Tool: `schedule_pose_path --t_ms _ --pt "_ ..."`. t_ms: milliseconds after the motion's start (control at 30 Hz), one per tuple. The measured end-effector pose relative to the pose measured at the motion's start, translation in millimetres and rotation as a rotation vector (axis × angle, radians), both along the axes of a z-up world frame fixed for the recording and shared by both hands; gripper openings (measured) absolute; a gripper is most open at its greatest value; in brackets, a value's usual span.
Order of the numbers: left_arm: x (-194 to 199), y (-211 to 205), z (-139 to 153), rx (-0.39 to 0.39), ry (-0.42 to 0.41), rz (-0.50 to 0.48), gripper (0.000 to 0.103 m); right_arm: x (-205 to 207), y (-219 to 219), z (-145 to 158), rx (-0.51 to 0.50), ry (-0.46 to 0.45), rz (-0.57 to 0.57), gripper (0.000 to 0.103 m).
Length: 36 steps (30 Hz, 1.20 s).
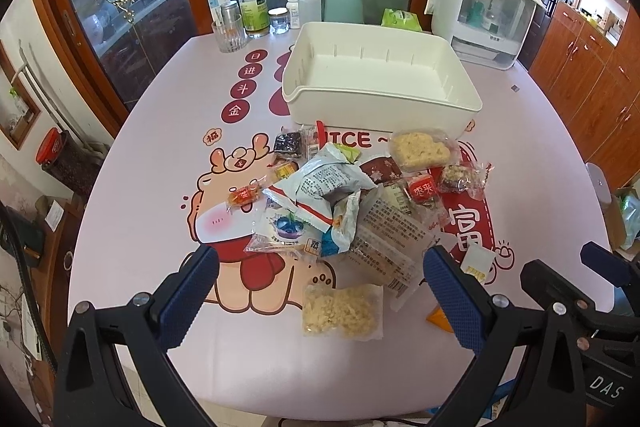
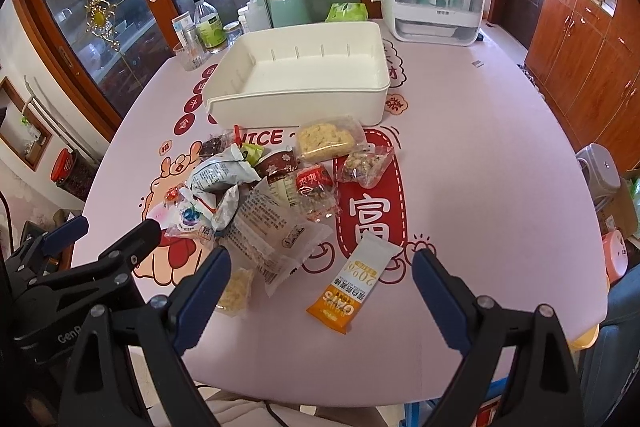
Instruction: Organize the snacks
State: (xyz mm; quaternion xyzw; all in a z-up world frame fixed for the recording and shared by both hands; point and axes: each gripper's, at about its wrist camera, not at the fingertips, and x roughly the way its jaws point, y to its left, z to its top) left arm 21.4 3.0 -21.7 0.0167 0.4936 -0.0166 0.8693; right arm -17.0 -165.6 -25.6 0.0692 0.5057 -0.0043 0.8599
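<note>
A pile of wrapped snacks [image 1: 344, 195] lies on the pink table in front of an empty white bin [image 1: 380, 75]. A clear pack of yellow crisped snack [image 1: 342, 311] lies nearest, between the fingers of my open, empty left gripper [image 1: 320, 291]. In the right wrist view the pile [image 2: 272, 195] sits ahead and left, and the bin [image 2: 304, 79] stands behind it. An orange and white oat bar [image 2: 356, 283] lies just ahead of my open, empty right gripper [image 2: 320, 295]. The left gripper [image 2: 92, 247] shows at the left of that view.
Bottles, jars and a glass [image 1: 256, 15] stand at the table's far edge with a mint canister [image 1: 343, 3] and a green pack [image 1: 401, 19]. A white covered appliance [image 1: 480, 11] stands at the far right. Wooden cabinets [image 2: 580, 47] line the right wall.
</note>
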Motion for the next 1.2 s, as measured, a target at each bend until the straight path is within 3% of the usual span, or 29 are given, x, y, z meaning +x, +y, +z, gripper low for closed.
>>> schedule_pose_path --t_ms 633,867,1067,1200 --pt "21 14 -31 0.02 0.111 -0.049 0.102 17 11 -25 0.052 0.105 -0.025 0.092" --pt "38 44 -48 -0.008 0.166 -0.037 0.102 27 15 -46 0.105 0.165 -0.042 0.091" --pt "48 72 -69 0.127 0.15 -0.061 0.101 37 36 -73 0.152 0.243 0.008 0.09" --pt "52 86 -87 0.154 0.183 -0.119 0.101 46 56 -91 0.171 0.295 0.062 0.09"
